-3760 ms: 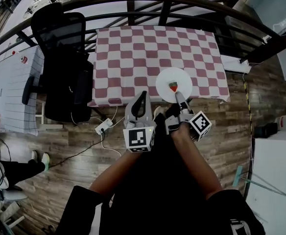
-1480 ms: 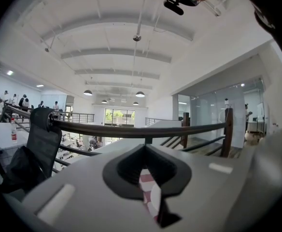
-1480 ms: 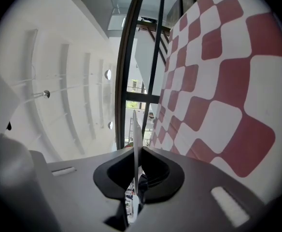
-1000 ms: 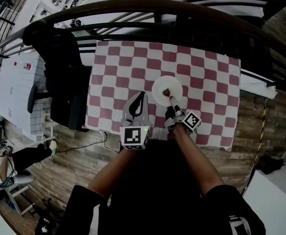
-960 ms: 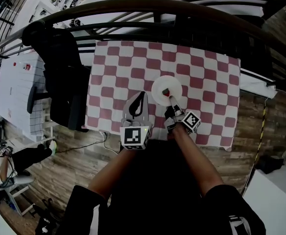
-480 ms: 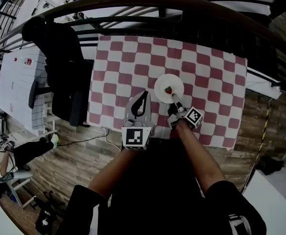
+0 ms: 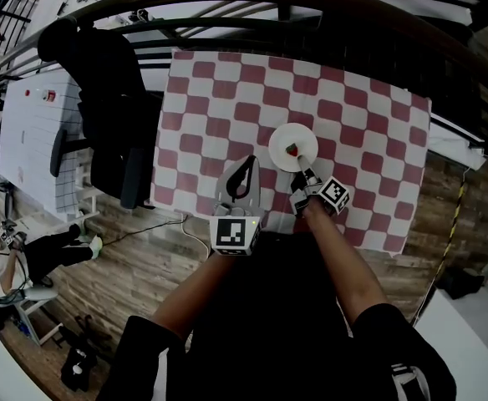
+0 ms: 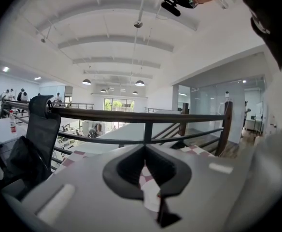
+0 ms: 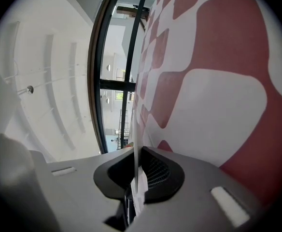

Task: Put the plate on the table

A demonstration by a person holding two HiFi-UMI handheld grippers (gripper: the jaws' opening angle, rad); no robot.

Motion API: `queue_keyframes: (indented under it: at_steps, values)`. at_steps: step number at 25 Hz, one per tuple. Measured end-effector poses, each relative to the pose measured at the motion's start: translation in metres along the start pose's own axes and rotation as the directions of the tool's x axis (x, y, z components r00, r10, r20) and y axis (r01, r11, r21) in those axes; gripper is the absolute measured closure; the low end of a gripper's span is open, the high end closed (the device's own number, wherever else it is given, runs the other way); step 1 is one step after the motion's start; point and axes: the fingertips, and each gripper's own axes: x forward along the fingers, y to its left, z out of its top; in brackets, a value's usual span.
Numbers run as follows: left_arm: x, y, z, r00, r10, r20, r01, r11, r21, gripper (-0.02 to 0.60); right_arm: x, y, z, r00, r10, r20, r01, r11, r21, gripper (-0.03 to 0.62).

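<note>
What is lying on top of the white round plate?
A small red object lies near the middle of the white round plate. The right claw grips the near rim and covers that part, so it cannot be checked.

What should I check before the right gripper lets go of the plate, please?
1. Right gripper clamped on the plate rim: ok.
2. Plate over the checkered table, away from its edges: ok.
3. Plate resting on the table: cannot tell.
4. Red item sits mid-plate: ok.
5. Left gripper shut, empty, clear of the plate: ok.
</note>
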Motion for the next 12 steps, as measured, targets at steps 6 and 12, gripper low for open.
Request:
queue_keyframes:
  at_steps: [6, 12]
  values:
    - [-0.004, 0.005, -0.001, 1.000, 0.021, -0.001, -0.021, 1.000, -0.015, 0.573, 0.000, -0.006, -0.001, 1.000, -0.018, -0.014, 0.018, 1.000, 0.004, 0.579]
    - [-0.009, 0.007, -0.009, 0.999, 0.040, -0.011, -0.040, 0.999, -0.029, 0.572, 0.003, -0.016, 0.002, 0.996, -0.093, -0.013, 0.094, 0.993, 0.070, 0.577]
